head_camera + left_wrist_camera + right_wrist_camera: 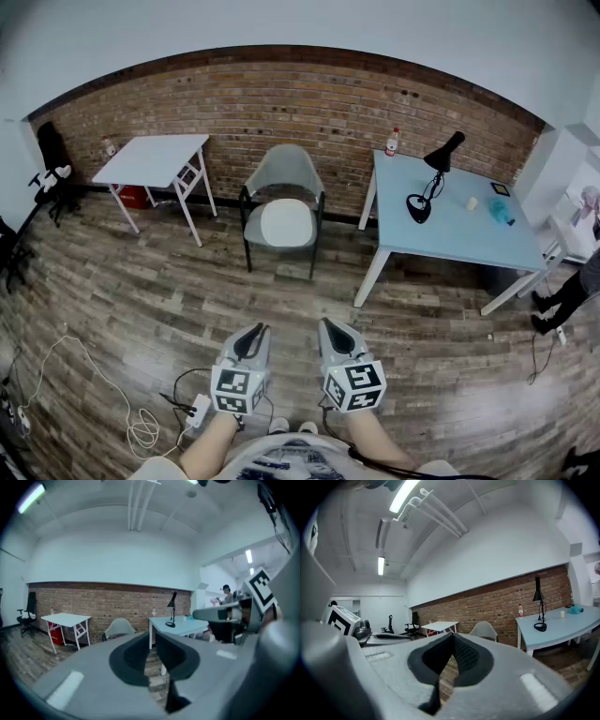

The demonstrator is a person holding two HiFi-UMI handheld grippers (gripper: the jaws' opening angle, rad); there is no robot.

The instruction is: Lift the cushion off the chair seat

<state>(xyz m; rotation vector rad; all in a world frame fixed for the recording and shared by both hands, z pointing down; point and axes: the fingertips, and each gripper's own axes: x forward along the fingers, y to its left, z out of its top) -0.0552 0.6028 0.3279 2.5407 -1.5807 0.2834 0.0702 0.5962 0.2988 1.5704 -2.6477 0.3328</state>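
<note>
Both the left gripper (251, 333) and right gripper (334, 328) sit near, jaws pressed together on nothing. White cushion (286, 223) lies on the grey chair (284, 169), far off.

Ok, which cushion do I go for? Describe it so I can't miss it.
Against the brick wall, between the small white table and the pale blue table, stands a grey shell chair. The cushion is the white rounded pad on its seat, paler than the grey shell around it.
</note>
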